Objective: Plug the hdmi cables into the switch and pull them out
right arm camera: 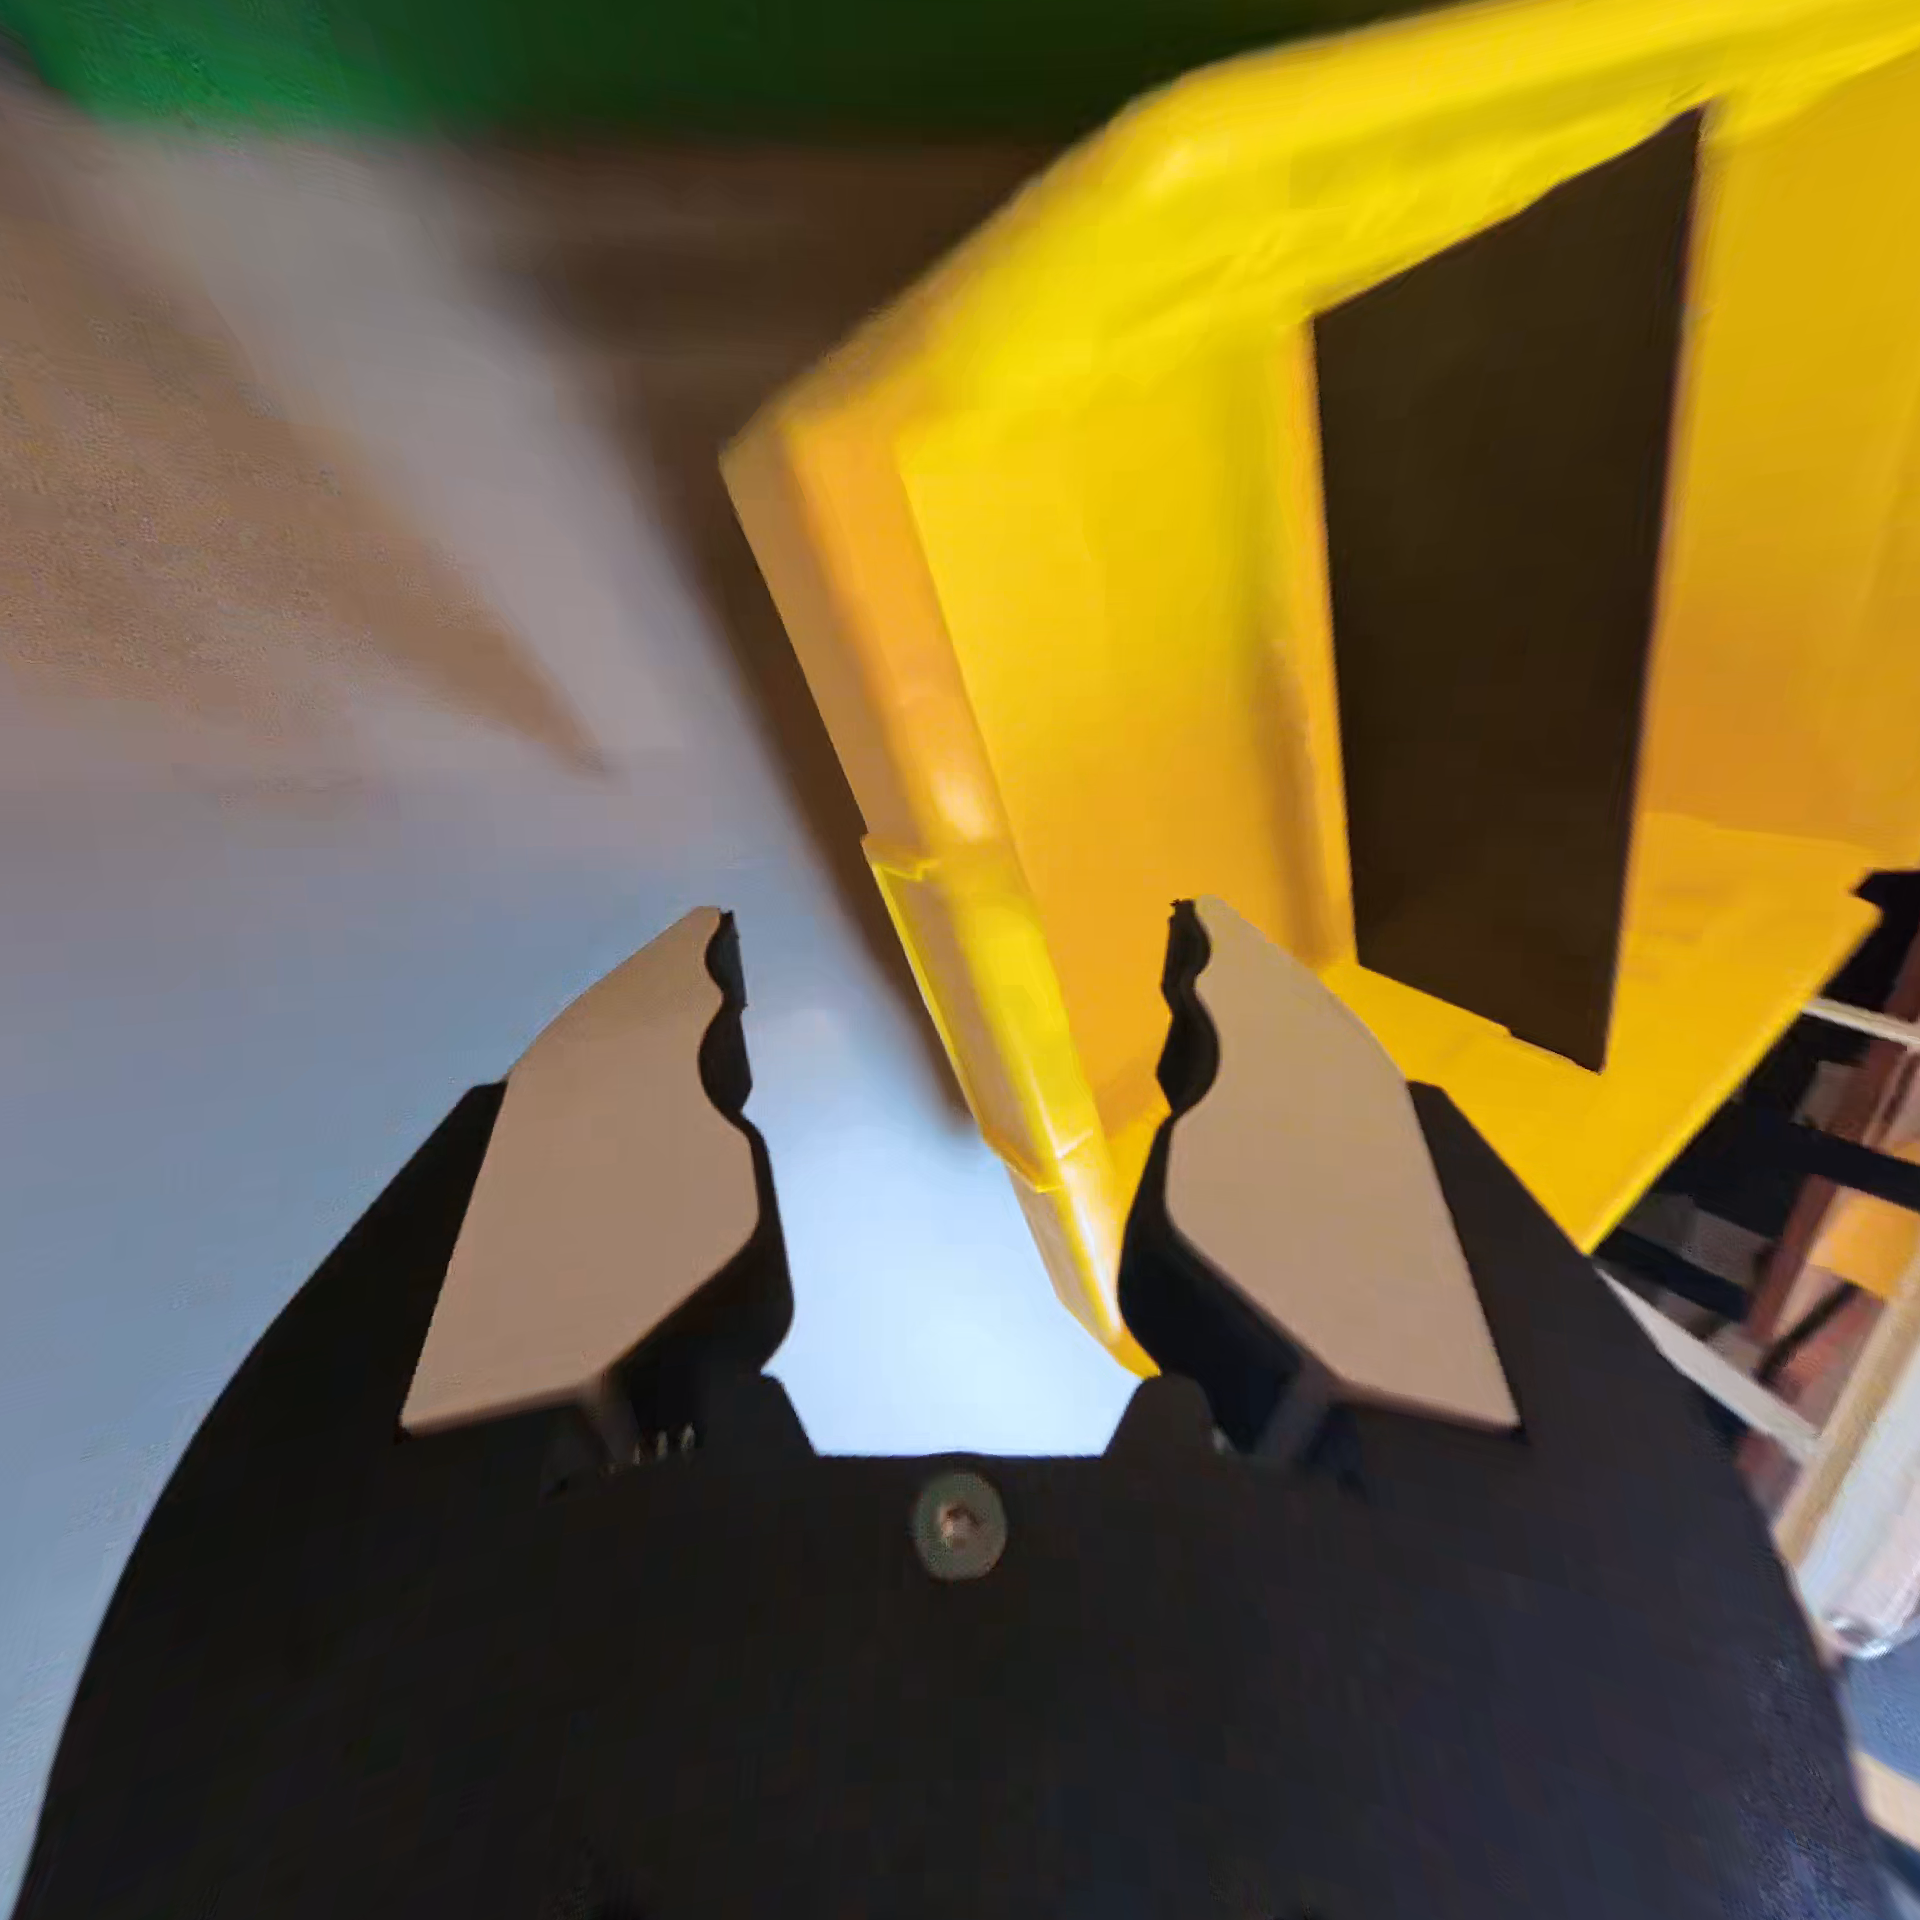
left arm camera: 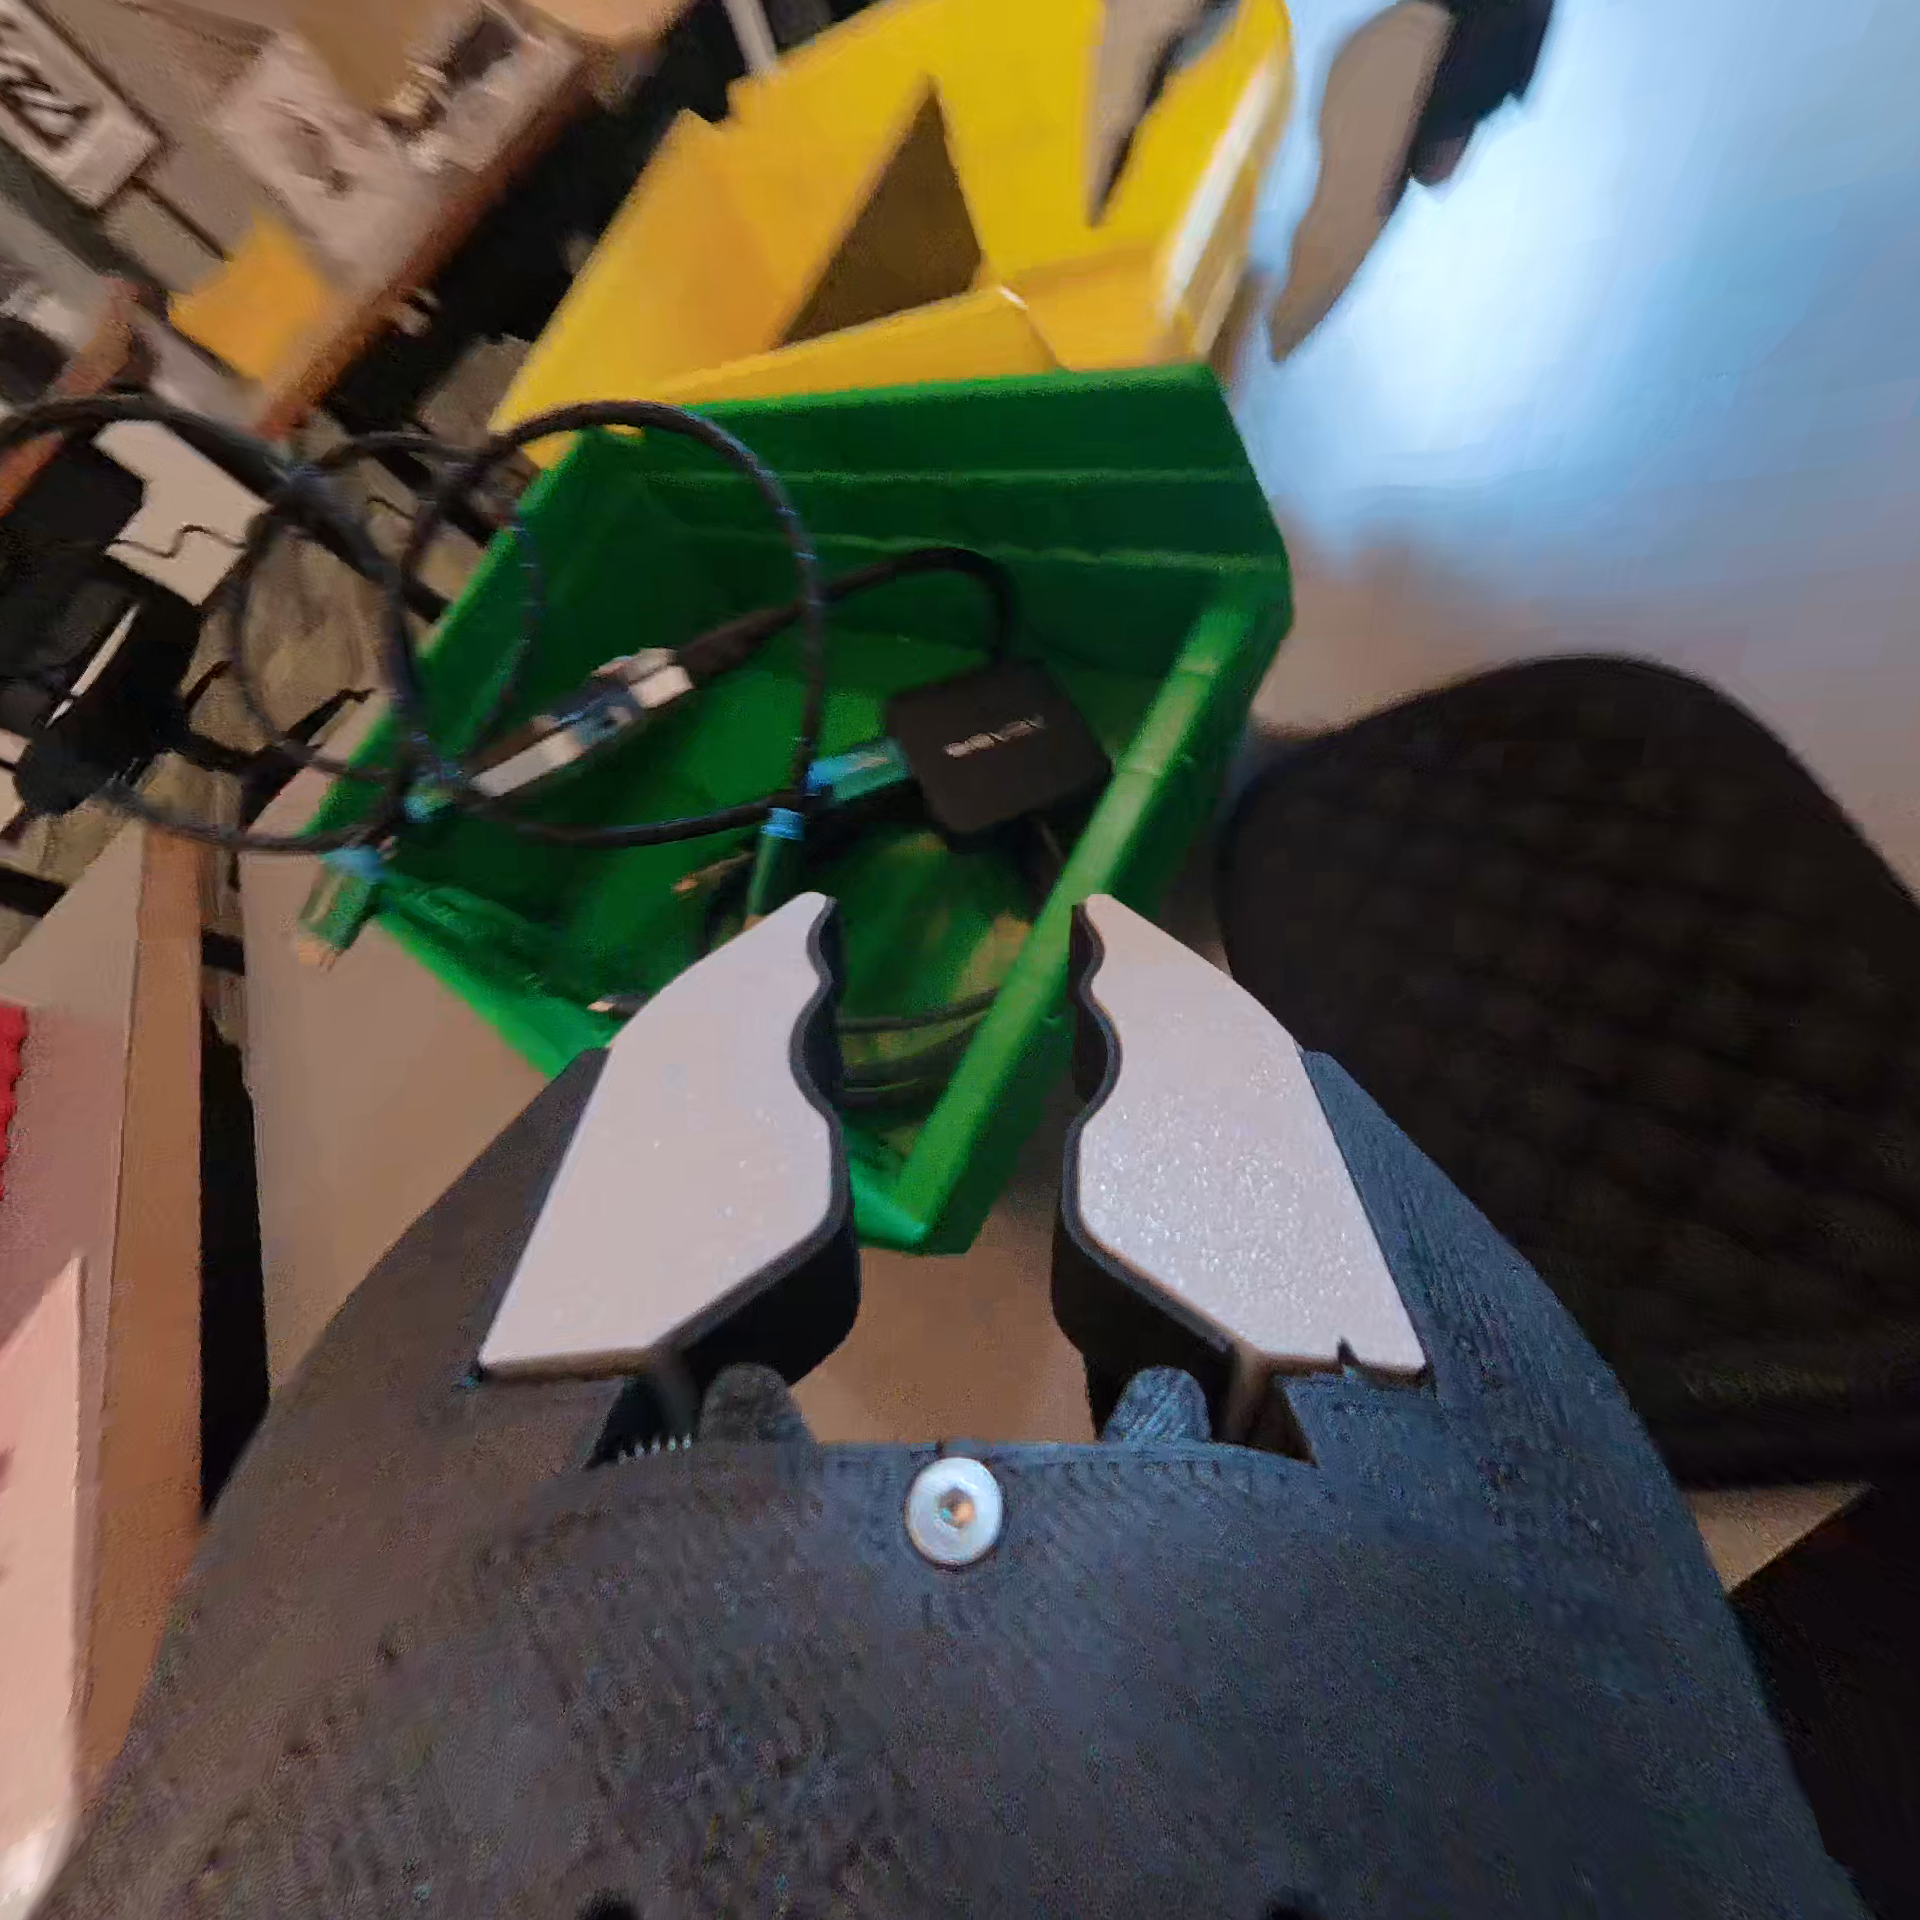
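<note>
HDMI cables lie tangled in the green bin at the centre of the left wrist view, their black loops arching over the bin's left wall and spilling toward the clutter at the left edge. At least one silver-shelled plug shows among them, slightly blurred. The switch, a small black box, lies in the same bin just right of the plugs, with a lead running from its far side; whether anything is plugged into it I cannot tell.

The left tongs hover above the bin's near corner, parted to a moderate gap and holding nothing. The right tongs are likewise parted and empty, low in the right wrist view, beside the corner of a yellow bin that rises in the upper right of the frame; that bin's wall sits just beside one finger, though contact is unclear. The pale desk shows behind, smeared by motion.

Judging from this, nothing is grasped yet, and the main risk is the tangle: lifting one plug could drag the other loops, or the light switch itself, up the bin wall. A plug gripped askew may then miss the port. The right tongs could also knock the yellow bin if they swing carelessly toward the green one.
</note>
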Demonstrator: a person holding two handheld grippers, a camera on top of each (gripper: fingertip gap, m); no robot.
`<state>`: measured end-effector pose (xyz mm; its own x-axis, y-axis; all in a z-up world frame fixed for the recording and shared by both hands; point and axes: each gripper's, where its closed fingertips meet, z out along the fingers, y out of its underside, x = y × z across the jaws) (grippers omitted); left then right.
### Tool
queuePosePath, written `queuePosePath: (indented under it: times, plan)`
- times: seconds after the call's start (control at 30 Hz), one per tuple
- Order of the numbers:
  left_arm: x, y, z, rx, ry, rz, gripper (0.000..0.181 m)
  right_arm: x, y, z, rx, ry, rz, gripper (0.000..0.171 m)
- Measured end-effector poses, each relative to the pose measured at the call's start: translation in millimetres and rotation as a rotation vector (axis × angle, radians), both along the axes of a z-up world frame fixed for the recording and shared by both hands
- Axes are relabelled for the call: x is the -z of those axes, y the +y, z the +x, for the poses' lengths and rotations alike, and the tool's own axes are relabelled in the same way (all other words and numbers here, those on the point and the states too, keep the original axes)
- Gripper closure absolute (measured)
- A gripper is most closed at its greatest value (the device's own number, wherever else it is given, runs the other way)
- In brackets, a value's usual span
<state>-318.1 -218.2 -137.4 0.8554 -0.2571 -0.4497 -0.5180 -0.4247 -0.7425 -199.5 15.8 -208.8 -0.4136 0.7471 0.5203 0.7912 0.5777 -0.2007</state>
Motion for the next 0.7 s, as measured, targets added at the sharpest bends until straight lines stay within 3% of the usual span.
queuePosePath:
  times: [0.03,0.13,0.3,0.5,0.7]
  plan:
    - [13,4,3,0.024,0.050,-0.065,0.140,11,8,3,-0.010,-0.076,0.020,0.097]
    - [54,15,3,0.072,0.130,-0.275,0.140,23,24,9,-0.065,-0.136,0.110,0.139]
    - [85,33,6,0.163,0.172,-0.392,0.144,23,-4,60,-0.024,-0.172,0.038,0.140]
    - [88,43,13,0.214,0.240,-0.315,0.150,17,-53,162,0.131,-0.044,-0.096,0.138]
    - [87,45,14,0.207,0.248,-0.296,0.150,21,-50,254,0.312,0.004,-0.009,0.138]
